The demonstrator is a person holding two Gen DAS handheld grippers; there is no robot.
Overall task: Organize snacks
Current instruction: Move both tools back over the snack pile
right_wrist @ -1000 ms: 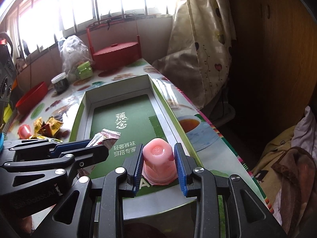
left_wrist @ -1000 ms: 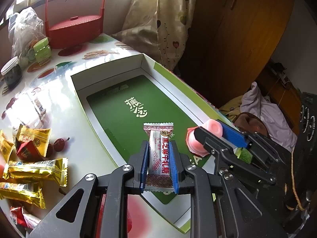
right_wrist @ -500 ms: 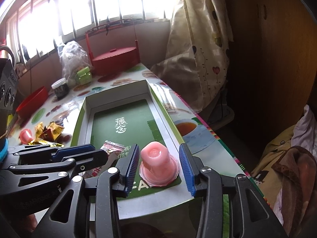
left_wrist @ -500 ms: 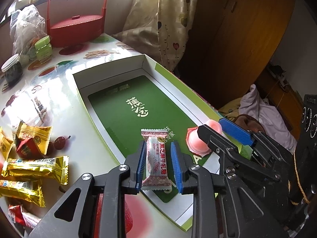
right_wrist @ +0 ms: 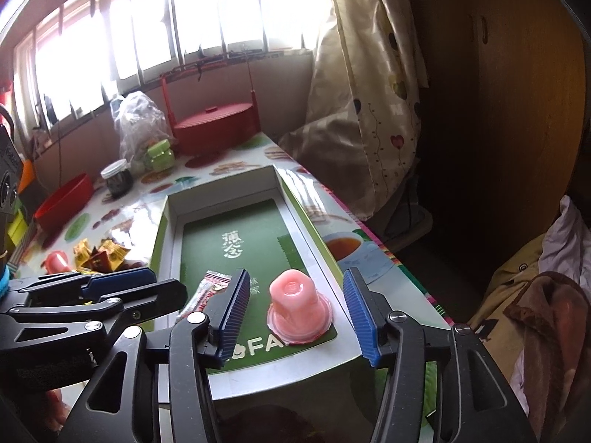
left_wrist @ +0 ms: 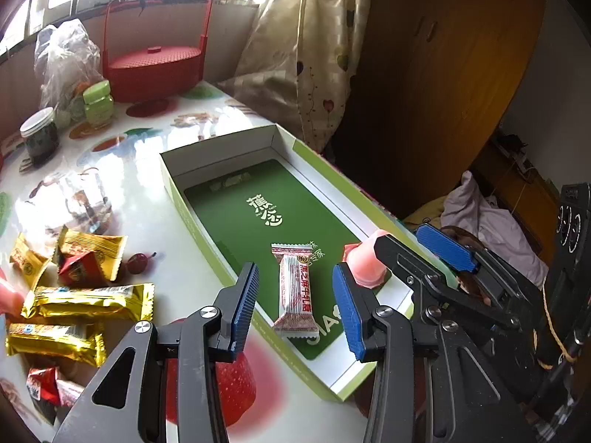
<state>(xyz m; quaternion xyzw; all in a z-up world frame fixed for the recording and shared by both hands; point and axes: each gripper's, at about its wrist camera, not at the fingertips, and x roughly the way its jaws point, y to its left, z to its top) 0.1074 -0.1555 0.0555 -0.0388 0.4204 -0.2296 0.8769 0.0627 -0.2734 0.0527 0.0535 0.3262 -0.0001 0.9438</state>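
A shallow box (left_wrist: 173, 192) with a green floor lies on the table; it also shows in the right wrist view (right_wrist: 162, 229). A red-and-white wrapped candy (left_wrist: 295, 291) lies on the box floor between the open jaws of my left gripper (left_wrist: 295, 306), untouched. A pink jelly cup (right_wrist: 297, 301) stands upside down on the box floor between the open jaws of my right gripper (right_wrist: 295, 313), untouched. In the left wrist view the cup (left_wrist: 360, 262) is partly hidden behind my right gripper.
Gold and red wrapped snacks (left_wrist: 85, 295) lie on the table left of the box, with another pink jelly cup (right_wrist: 55, 262). At the far end stand a red basket (left_wrist: 155, 62), a jar (left_wrist: 38, 136), a plastic bag (left_wrist: 66, 59) and a red bowl (right_wrist: 62, 203).
Both grippers opened wide and drew back a little. The candy and the jelly cup were let go and now rest on the box floor.
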